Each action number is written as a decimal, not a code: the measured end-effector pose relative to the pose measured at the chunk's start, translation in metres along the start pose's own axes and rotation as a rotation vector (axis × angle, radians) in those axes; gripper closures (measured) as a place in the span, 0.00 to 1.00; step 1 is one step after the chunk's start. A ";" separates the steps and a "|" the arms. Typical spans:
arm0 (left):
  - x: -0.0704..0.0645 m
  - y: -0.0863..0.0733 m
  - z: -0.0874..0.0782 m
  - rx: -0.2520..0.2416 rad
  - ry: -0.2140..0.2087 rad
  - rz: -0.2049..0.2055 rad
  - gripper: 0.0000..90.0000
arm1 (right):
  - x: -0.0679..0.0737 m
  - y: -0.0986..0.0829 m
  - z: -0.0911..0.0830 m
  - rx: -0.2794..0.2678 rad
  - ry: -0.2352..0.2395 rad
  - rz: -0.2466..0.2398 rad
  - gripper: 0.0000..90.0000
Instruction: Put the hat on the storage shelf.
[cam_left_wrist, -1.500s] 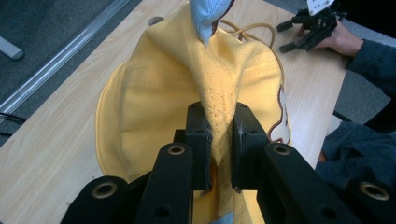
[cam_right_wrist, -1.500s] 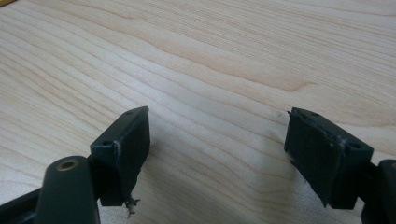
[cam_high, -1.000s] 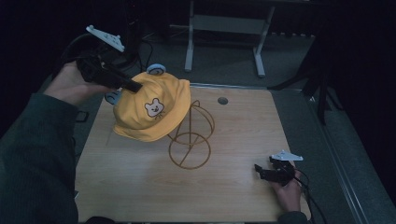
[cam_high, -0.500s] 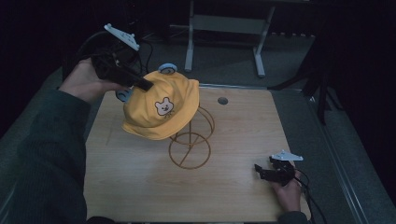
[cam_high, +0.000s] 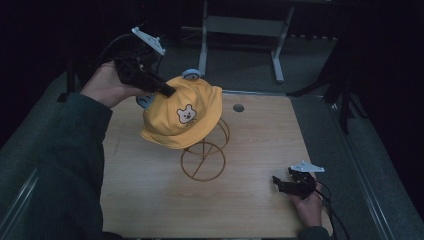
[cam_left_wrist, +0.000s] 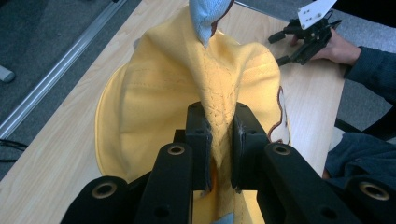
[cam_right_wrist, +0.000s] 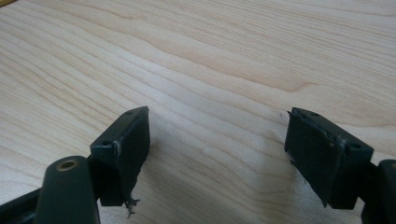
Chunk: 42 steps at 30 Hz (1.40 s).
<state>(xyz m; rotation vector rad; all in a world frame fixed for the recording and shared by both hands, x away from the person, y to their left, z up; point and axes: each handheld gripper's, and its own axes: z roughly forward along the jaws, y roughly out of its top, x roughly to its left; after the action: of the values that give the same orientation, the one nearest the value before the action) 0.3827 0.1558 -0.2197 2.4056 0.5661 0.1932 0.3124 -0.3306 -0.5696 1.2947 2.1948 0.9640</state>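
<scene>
Left gripper (cam_high: 167, 91) is pinched shut on a fold of the yellow hat (cam_high: 182, 115), holding it up over the wire stand (cam_high: 204, 157) near the middle of the surface (cam_high: 255, 145), toward the far side. High view shows the bear face patch on the hat front, a blue ear (cam_high: 191, 74) at the top and the lower brim hanging just above the stand's loops; whether fabric touches the wire there, can't tell. Left gripper view gives what the high view can't: both fingers (cam_left_wrist: 200, 140) squeezed flat on a ridge of bunched yellow cloth, the gap between them packed with fabric, a blue ear (cam_left_wrist: 208, 18) sticking up beyond the fold. That view also catches the other hand's gripper off at the far right edge of the surface. Right gripper (cam_high: 280, 183) sits low at the near right corner, well apart from hat and stand. Right gripper view shows its fingers (cam_right_wrist: 126, 149) spread wide, holding nothing, bare wood grain (cam_right_wrist: 224, 70) between them. High view confirms it's parked on or just above the surface, hand behind it.
</scene>
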 end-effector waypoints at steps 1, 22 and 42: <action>0.000 0.001 0.001 0.003 -0.001 0.003 0.88 | 0.000 0.000 0.000 0.000 0.000 0.000 0.25; -0.003 0.020 0.027 0.033 0.010 0.025 0.88 | 0.000 0.000 0.000 0.000 0.000 -0.002 0.25; -0.005 0.030 0.057 0.082 -0.032 0.045 0.88 | 0.000 0.000 0.000 0.002 -0.001 -0.003 0.25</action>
<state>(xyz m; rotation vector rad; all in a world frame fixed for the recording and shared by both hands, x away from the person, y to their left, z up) 0.4042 0.1001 -0.2451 2.4980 0.5151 0.1529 0.3124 -0.3309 -0.5695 1.2917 2.1974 0.9603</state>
